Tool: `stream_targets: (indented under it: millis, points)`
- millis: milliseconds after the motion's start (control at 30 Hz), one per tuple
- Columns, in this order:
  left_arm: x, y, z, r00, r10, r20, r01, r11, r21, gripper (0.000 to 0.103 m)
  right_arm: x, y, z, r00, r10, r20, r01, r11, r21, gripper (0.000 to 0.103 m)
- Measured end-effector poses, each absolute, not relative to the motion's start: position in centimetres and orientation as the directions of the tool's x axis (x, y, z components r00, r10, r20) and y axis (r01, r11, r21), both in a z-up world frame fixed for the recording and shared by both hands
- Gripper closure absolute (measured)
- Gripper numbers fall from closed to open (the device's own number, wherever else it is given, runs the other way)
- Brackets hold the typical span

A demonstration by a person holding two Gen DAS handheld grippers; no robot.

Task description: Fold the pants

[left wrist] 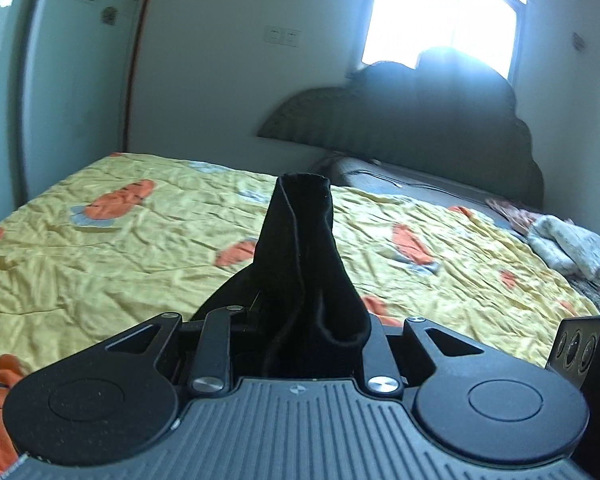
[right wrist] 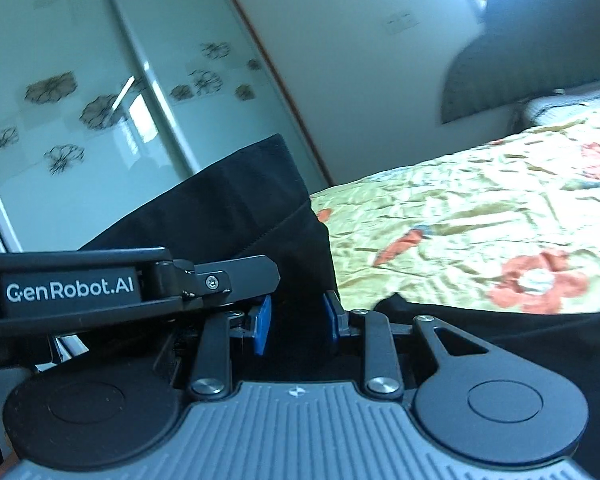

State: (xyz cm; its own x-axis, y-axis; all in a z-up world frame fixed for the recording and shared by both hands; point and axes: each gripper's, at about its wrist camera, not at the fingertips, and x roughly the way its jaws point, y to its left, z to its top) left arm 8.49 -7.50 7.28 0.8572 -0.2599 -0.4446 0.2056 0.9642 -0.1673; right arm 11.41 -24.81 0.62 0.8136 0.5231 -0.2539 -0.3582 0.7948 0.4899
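The black pants [left wrist: 300, 240] stand up in a bunched fold between the fingers of my left gripper [left wrist: 300, 320], which is shut on the cloth; the cloth hides its pads. In the right wrist view, my right gripper [right wrist: 296, 320] has its blue pads [right wrist: 263, 322] pressed against a thick fold of the same black pants [right wrist: 220, 208]. More black cloth trails off low to the right [right wrist: 500, 328]. The left gripper [right wrist: 260, 276] lies close beside it on the left, seen side-on. Both grippers hold the pants lifted over the bed.
A yellow quilt with orange flowers [left wrist: 120, 248] covers the bed. A dark headboard [left wrist: 420, 120] stands under a bright window, and crumpled light cloth [left wrist: 568, 248] lies at the right. Sliding wardrobe doors with flower prints [right wrist: 100, 100] stand beyond the bed's left side.
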Motion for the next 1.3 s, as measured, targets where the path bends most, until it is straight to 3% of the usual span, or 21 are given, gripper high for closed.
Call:
stream_targets:
  millis: [533,1300]
  points:
    - [8.4,-15.8,5.0,0.783,-0.382,-0.491,0.380,0.919,-0.108,0.079,9.2,-32.9,-2.7,0.867,0.425,-0.260,-0.186,0.760,0.623,0.076]
    - [9.2,-24.2,1.4,0.718,-0.445,-0.535,0.477,0.875,-0.089,0.079,7.9,-39.4,-5.9,0.885,0.283,-0.369,-0.001,0.795,0.606,0.076]
